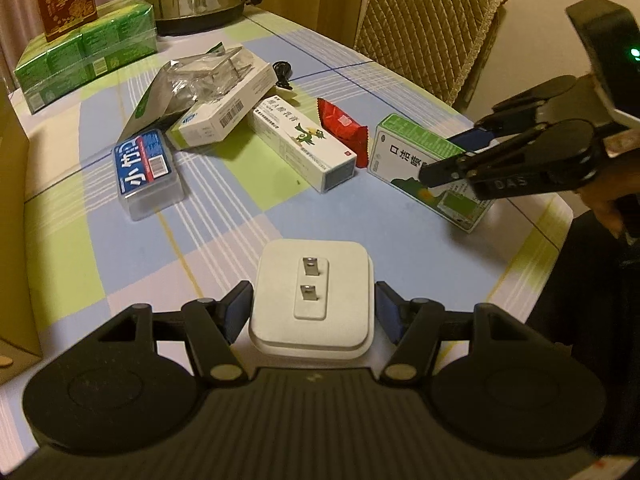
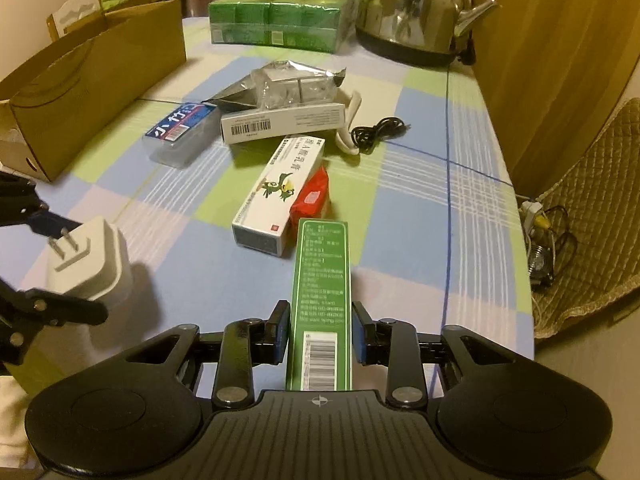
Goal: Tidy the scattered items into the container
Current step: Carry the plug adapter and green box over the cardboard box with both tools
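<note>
Two things are already held, one in each gripper. The left gripper (image 1: 312, 312) pinches a white plug adapter (image 1: 311, 300) between its fingers, with the two metal prongs pointing up and away from the camera. The right gripper (image 2: 320, 334) pinches a green medicine box (image 2: 320, 304) by its narrow sides, near the barcode end, so most of the box sticks out in front of the fingers.

The cardboard box (image 2: 92, 76) stands open at the left edge of the desk (image 2: 400, 216), and I judge it is the container. Several items lie in the middle of the desk: a blue-labelled clear case (image 2: 180, 134), a white barcode box (image 2: 280, 122) with a crinkled plastic pack (image 2: 280, 84) on it, a long white tube box (image 2: 280, 192), a red sachet (image 2: 310, 198) and a black cable (image 2: 376, 128).

Some risks from here, in my judgement: the green box is long and held at one end, so it can swing or slip when the hand tilts. It can also hit the tube box just in front. Both hands go toward the same container, so the grippers may collide over its rim. The adapter is smooth and can slide out.
</note>
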Tool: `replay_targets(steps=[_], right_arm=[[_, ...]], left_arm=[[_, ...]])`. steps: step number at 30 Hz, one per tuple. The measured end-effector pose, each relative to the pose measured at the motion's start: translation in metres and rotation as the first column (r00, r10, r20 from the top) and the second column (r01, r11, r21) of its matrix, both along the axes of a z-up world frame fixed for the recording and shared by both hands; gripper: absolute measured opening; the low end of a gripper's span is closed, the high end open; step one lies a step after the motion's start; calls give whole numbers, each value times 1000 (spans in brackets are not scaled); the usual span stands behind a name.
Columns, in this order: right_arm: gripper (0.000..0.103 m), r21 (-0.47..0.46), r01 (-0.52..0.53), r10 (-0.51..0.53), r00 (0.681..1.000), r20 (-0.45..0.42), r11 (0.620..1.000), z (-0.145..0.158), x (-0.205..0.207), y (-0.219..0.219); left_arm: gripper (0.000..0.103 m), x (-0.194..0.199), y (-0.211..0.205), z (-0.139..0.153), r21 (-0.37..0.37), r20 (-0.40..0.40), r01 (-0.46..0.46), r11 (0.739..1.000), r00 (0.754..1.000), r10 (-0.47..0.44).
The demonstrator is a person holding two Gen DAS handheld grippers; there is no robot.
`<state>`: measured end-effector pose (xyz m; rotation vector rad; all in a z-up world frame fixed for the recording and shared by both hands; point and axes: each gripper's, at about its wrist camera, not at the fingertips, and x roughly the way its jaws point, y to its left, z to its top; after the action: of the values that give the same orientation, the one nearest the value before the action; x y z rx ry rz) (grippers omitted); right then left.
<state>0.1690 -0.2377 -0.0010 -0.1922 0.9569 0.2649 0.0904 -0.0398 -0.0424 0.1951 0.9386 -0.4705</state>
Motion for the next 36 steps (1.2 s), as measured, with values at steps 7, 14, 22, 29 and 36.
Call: replay_targets(steps=[7, 14, 22, 29, 36], right_arm=[[28, -25, -6, 4, 998, -67, 1000, -15, 12, 0], [27, -1, -12, 12, 1000, 5, 1000, 14, -5, 1], [27, 48, -65, 58, 990, 125, 997, 80, 0, 33], [27, 134, -190, 160, 965, 208, 973, 125, 25, 110], [27, 171, -327, 275, 923, 270, 930, 153, 64, 216]], left_arm=[[61, 0, 3, -3, -6, 0, -21, 1000, 1000, 21], [61, 2, 8, 14, -12, 36, -39, 999, 999, 39], [61, 4, 34, 60, -9, 135, -98, 995, 986, 98], [61, -2, 103, 116, 5, 245, -224, 975, 945, 216], [61, -1, 199, 151, 75, 306, -365, 928, 894, 327]])
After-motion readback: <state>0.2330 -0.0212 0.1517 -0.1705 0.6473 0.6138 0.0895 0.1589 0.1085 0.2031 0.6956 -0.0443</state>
